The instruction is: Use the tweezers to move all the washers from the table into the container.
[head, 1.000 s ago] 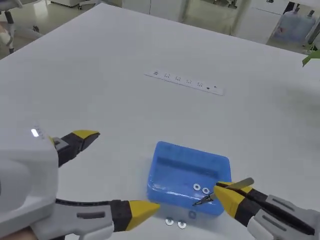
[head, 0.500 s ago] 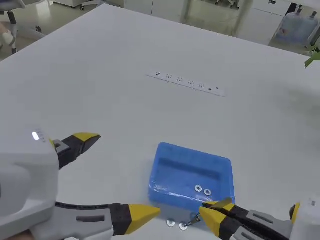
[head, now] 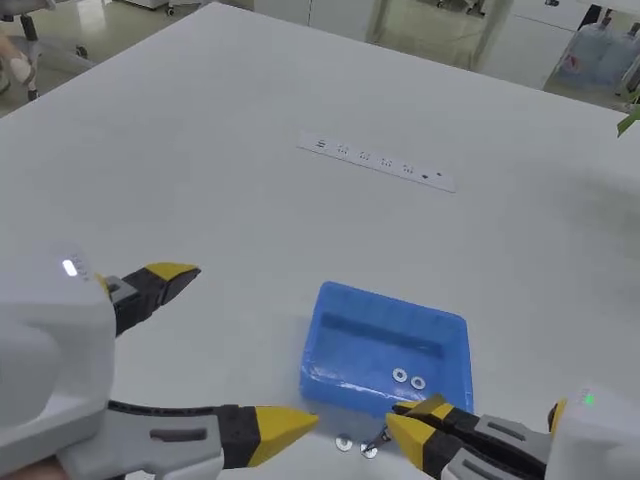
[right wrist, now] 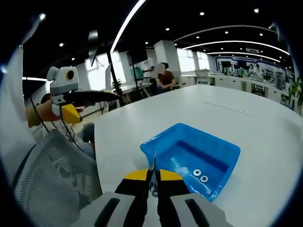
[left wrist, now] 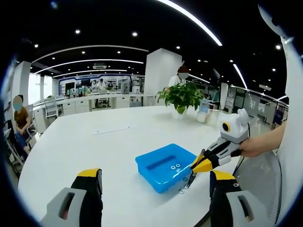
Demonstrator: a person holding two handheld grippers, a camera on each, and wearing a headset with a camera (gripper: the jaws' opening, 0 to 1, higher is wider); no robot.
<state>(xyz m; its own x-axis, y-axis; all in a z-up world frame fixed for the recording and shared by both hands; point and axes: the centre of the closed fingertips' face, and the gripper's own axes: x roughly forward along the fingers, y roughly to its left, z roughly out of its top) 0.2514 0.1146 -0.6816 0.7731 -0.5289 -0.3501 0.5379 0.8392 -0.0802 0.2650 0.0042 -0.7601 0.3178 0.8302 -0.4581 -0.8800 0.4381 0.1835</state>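
A blue container [head: 388, 330] sits on the white table with two washers [head: 409, 380] inside. Two more washers [head: 356, 447] lie on the table just in front of its near wall. My right gripper [head: 402, 424] is shut on thin tweezers [head: 383, 437], whose tip points down beside those table washers. In the right gripper view the tweezers [right wrist: 154, 169] stick out between the closed yellow jaws of my right gripper [right wrist: 154, 177], toward the container [right wrist: 222, 156]. My left gripper [head: 228, 350] stands wide open to the left of the container, holding nothing.
A white power strip [head: 376, 161] lies flat farther back on the table [head: 200, 150]. The table's near edge runs close behind the washers. A potted plant [left wrist: 182, 96] and several small items stand at the far end.
My right gripper has drawn back with the tweezers from above the container's near right corner to the table in front of it, by the loose washers. The left gripper has stayed put.
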